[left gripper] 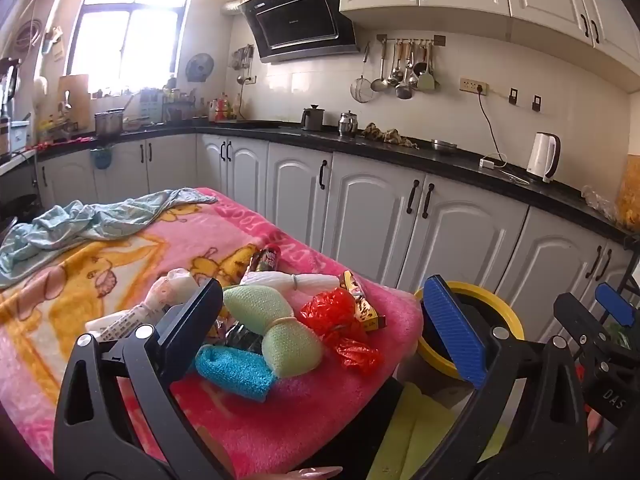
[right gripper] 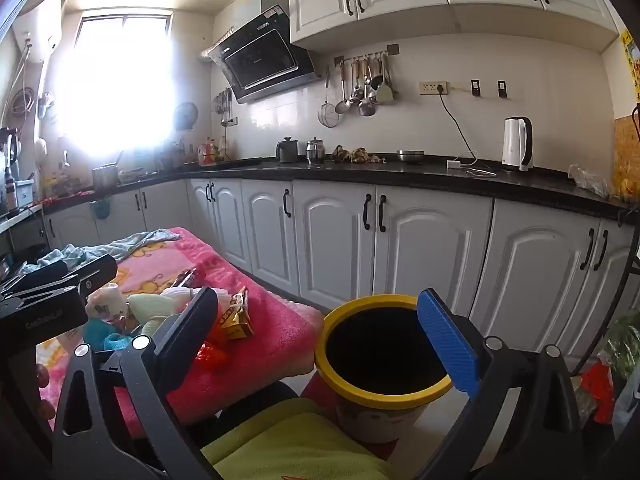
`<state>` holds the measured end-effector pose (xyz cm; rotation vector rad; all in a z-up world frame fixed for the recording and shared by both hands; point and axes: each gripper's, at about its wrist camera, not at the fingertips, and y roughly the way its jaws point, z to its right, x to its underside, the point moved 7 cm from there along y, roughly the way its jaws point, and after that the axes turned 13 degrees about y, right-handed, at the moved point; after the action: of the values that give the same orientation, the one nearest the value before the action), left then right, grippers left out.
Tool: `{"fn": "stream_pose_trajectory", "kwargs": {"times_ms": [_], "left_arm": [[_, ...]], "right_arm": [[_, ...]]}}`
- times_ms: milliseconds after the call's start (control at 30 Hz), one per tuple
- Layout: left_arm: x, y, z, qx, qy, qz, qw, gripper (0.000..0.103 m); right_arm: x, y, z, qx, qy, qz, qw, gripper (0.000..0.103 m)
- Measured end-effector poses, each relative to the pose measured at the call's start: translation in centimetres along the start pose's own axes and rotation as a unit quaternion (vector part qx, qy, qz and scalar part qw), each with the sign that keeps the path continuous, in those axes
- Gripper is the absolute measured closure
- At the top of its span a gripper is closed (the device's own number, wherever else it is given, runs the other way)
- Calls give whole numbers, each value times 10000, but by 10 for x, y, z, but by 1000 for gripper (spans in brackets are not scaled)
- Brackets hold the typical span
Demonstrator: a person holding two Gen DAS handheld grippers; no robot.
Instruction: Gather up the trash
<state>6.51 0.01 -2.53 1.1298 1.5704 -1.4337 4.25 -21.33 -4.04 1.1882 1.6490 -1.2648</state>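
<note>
Both tools stand wide open and empty over a kitchen clean-up barely begun. The left tool (left gripper: 324, 320) hovers above a heap of litter at the near corner of the pink blanket (left gripper: 280, 420) that covers the surface: a crumpled red plastic bag (left gripper: 340, 332), a yellow snack wrapper (left gripper: 362, 304), a blue sponge (left gripper: 236, 372) and green sponges (left gripper: 272, 324), all apparently gathered close to the edge for a short carry. The right tool (right gripper: 328, 344) is aimed at the yellow-rimmed bin (right gripper: 384, 392), which sits just beside that corner, mouth open, ready to receive. Nothing is gripped yet; the red bag looks the easiest first pick.
</note>
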Motion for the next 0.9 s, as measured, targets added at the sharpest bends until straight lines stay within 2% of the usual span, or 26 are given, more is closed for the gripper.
{"fn": "stream_pose_trajectory", "kwargs": {"times_ms": [900], "left_arm": [[0, 6, 12, -2, -50, -1, 10000, 11]], "right_arm": [[0, -1, 2, -10, 35, 50, 10000, 6]]}}
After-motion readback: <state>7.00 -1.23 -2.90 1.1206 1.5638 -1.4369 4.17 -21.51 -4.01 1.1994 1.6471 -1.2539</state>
